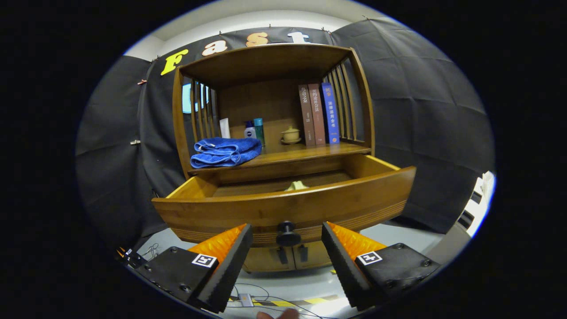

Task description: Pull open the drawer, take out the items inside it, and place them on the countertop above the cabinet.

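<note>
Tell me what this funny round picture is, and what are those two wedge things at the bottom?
Those two wedges are tongs that a person holds in a hand. A little camera rides on them and looks forward, so the picture comes out round. The tongs are open, with the drawer's knob between the fingers; they hold nothing. The drawer of the wooden cabinet is pulled out, and something small and yellowish lies inside. On the countertop above sit a blue towel, some bottles, a little cup and three books.

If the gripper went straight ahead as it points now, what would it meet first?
Most likely the drawer knob, which sits between the open gripper fingers, then the drawer front behind it; depth is hard to judge.
</note>
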`<state>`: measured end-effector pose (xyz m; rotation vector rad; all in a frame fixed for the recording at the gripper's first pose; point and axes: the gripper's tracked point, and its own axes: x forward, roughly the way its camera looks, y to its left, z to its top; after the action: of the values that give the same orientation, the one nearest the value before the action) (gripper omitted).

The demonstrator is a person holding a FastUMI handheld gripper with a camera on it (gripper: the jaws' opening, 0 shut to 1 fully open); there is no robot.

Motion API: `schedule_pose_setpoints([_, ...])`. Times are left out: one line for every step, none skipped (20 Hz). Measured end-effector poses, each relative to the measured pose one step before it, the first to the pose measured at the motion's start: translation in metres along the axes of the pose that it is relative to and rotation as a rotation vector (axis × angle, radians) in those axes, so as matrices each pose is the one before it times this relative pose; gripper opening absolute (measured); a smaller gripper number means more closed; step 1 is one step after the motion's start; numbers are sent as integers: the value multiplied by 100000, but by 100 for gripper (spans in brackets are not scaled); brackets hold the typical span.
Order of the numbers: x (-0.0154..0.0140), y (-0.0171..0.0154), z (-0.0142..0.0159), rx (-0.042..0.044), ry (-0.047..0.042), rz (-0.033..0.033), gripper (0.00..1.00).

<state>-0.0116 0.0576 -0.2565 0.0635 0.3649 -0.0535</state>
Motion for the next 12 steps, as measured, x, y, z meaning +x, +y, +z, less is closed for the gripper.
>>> schedule_pose_setpoints([-604,-758,1964,-1600,-324,-4285,99])
schedule_pose_setpoints([-272,-665,2077,-2233,90,-4136,99])
schedule_pose_setpoints([268,-166,1924,-1311,601,-2261,99])
schedule_pose_setpoints([693,7,1562,-1268,1417,-1730,98])
schedule_pose_setpoints([1445,-124,1049,-1672,3422,-2088,97])
schedule_pose_setpoints([1440,-89,550,-1731,4781,-2250,97])
schedule_pose_setpoints([1388,322,-57,-1759,7070,-245,97])
schedule_pose_setpoints([1432,717,-72,831,7090,2147,97])
schedule_pose_setpoints([1903,897,274,2824,4879,1891,98])
schedule_pose_setpoints([1881,476,-300,1740,6046,675,98])
schedule_pose_setpoints([1738,81,-548,-288,6212,250,98])
schedule_pose_setpoints([1466,-266,-595,-2198,7465,-1537,98])
